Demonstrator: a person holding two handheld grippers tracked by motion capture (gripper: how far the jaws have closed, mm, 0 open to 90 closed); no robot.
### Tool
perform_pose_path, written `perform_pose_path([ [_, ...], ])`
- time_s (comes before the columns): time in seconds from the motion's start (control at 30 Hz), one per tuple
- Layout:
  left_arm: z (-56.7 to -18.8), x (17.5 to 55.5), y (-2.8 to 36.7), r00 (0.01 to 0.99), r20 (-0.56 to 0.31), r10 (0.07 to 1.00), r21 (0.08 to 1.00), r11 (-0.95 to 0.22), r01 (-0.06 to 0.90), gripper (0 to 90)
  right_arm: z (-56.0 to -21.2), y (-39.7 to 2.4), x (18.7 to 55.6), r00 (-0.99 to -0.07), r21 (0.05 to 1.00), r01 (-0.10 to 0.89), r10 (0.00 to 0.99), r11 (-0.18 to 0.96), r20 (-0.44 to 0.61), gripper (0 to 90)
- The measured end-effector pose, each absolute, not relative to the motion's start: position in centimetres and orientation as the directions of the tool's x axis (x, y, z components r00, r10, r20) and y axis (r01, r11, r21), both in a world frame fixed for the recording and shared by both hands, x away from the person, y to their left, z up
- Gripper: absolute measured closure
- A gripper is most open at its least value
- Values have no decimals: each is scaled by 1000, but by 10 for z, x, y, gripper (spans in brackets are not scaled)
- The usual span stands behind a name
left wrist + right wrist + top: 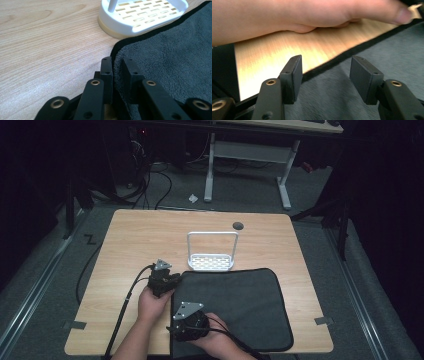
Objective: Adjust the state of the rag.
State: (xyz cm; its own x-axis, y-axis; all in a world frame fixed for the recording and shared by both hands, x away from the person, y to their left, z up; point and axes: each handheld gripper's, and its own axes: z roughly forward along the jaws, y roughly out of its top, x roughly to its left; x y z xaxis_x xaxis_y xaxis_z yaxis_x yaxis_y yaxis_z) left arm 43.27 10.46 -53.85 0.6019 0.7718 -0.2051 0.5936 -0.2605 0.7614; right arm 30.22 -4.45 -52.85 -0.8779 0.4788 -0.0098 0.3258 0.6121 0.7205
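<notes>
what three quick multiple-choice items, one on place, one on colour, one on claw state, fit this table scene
1. Where does the white rack stand?
A. on the wood at the cloth's far edge
B. in the middle of the cloth
C. on the floor

2. What colour is the cloth?
A. red
B. dark grey
C. yellow

3. How do the two claws stand?
A. both wide open
B. left claw pinches the cloth's corner edge, right claw open over the cloth
C. both shut on the rack

Answers:
1 A, the high view shows the rack on the table just beyond the cloth.
2 B, it looks dark grey with a black hem.
3 B, the left gripper view shows the hem between close jaws; the right jaws stand apart, holding nothing.
</notes>
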Motion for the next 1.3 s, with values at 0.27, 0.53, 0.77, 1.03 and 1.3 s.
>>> perform_pose_path([
  [0.27, -539, 433, 104, 602, -204, 772, 763, -261, 592, 789, -533, -39, 298, -885, 696, 296, 462, 654, -57, 459],
  [0.53, -539, 433, 105, 600, -215, 770, 761, -253, 597, 789, -531, -43, 301, -882, 691, 289, 464, 662, -76, 638],
  [0.77, -539, 434, 107, 597, -232, 768, 758, -242, 606, 790, -530, -45, 301, -871, 686, 290, 482, 668, -101, 792],
  [1.03, -540, 436, 110, 590, -273, 760, 750, -215, 625, 800, -525, -47, 302, -870, 700, 289, 484, 654, -93, 821],
  [1.3, -538, 430, 113, 607, -289, 740, 777, -189, 601, 812, -508, -54, 296, -866, 746, 260, 490, 614, -101, 820],
])
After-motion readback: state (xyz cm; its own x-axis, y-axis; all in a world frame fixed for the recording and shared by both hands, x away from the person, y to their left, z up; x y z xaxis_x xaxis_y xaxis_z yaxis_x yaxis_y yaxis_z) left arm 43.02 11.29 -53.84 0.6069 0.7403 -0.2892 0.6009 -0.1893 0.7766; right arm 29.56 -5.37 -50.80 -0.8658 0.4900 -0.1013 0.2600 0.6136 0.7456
